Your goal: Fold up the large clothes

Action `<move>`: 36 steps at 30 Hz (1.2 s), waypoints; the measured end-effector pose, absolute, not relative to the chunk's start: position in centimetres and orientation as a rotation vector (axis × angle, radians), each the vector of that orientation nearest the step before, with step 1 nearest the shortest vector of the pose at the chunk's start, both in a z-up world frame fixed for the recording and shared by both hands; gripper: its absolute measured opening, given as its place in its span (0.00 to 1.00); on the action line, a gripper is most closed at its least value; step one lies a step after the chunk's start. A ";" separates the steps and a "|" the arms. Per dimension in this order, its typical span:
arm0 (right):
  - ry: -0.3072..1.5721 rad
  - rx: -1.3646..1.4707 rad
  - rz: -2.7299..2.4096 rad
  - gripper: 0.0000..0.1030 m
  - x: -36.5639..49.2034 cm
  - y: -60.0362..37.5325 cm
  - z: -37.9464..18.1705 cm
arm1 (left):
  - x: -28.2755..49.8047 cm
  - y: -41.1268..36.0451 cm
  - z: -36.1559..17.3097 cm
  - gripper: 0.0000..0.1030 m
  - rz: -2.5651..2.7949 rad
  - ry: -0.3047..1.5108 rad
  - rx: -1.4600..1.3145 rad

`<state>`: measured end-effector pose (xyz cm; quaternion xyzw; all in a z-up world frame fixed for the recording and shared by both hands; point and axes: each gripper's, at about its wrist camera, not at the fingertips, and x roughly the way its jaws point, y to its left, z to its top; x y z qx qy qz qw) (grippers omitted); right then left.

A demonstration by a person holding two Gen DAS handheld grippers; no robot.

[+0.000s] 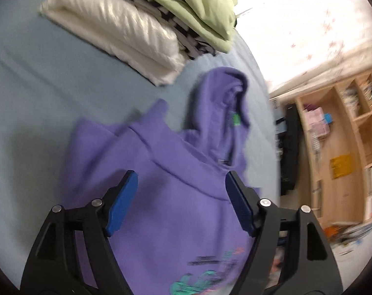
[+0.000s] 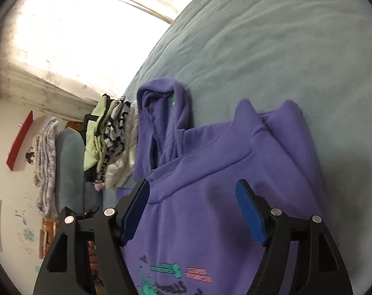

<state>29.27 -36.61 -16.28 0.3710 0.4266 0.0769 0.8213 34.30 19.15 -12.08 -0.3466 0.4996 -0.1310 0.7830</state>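
A purple hoodie (image 1: 176, 196) with a teal and pink print lies on the pale blue bed (image 1: 38, 93), its sleeves folded in and its hood (image 1: 222, 108) spread out beyond the collar. My left gripper (image 1: 181, 179) is open and empty, hovering over the hoodie's chest just below the collar. In the right wrist view the same hoodie (image 2: 222, 172) lies on the bed (image 2: 284, 49) with the hood (image 2: 161, 118) toward the left. My right gripper (image 2: 193, 189) is open and empty above the chest near the collar.
A stack of folded clothes (image 1: 146, 24), white, striped and light green, sits on the bed beyond the hoodie, and also shows in the right wrist view (image 2: 109, 137). Wooden shelves (image 1: 345, 135) stand off the bed's edge. A bright curtained window (image 2: 75, 36) is behind.
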 end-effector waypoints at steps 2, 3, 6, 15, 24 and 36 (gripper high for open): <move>0.896 0.712 0.137 0.71 28.2 -36.9 -16.4 | 34.5 19.0 -12.1 0.69 -0.258 1.078 -0.629; 0.897 0.673 0.121 0.71 28.3 -37.1 -16.5 | 34.7 19.0 -12.3 0.69 -0.249 1.082 -0.583; 0.913 0.589 0.087 0.71 28.5 -37.8 -16.9 | 35.2 18.5 -13.1 0.69 -0.219 1.105 -0.435; 0.910 0.379 0.069 0.71 31.0 -37.5 -18.2 | 35.9 14.7 -13.9 0.69 -0.238 1.085 -0.131; 0.981 0.097 -0.016 0.19 34.2 -32.5 -21.2 | 38.2 10.2 -15.4 0.14 -0.097 1.074 0.111; 0.936 0.190 -0.123 0.12 34.5 -33.9 -22.5 | 37.1 14.9 -16.8 0.12 -0.110 1.046 -0.078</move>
